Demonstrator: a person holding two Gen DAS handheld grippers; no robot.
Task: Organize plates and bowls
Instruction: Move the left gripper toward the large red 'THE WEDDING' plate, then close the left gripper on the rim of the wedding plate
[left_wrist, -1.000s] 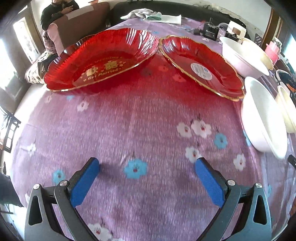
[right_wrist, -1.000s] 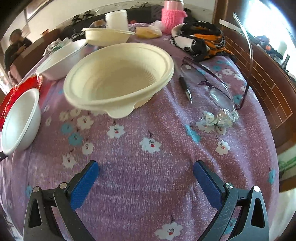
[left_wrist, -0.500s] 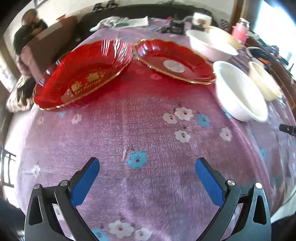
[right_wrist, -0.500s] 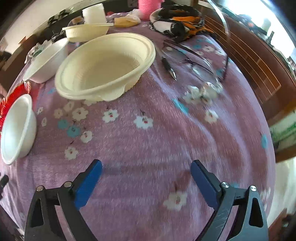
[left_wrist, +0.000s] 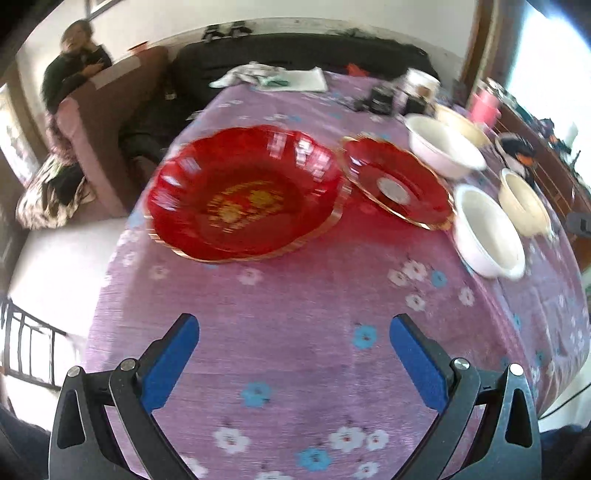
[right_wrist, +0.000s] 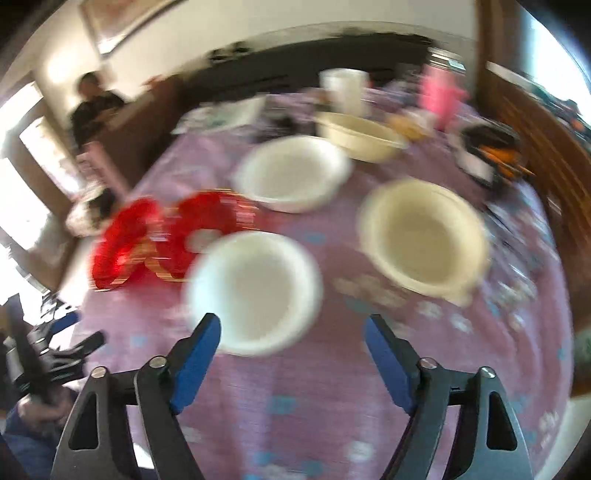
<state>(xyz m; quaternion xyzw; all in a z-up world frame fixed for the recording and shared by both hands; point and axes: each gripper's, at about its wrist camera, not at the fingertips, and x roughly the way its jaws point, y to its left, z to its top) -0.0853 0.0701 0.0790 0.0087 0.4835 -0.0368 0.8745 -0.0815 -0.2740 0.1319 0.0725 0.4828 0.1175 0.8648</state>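
A: White bowl (right_wrist: 255, 291) first? Where does it sit from the right gripper (right_wrist: 291, 334)?

B: Just ahead at 12 o'clock, slightly toward 11, its near rim between the spread, empty fingers. That arm looks nearer.

A: And the left gripper (left_wrist: 293, 345)?

B: Also released, holding nothing. The large red plate (left_wrist: 243, 195) lies at 11 o'clock, well apart; the small red plate (left_wrist: 397, 184) touches it, toward 1.

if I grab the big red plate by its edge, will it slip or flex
The big red plate looks glossy, so the fingers may slip on it. Its scalloped, upswept rim gives an edge to pinch. It seems thin translucent plastic, probably light and a little flexible; being wide, it may droop from one edge.
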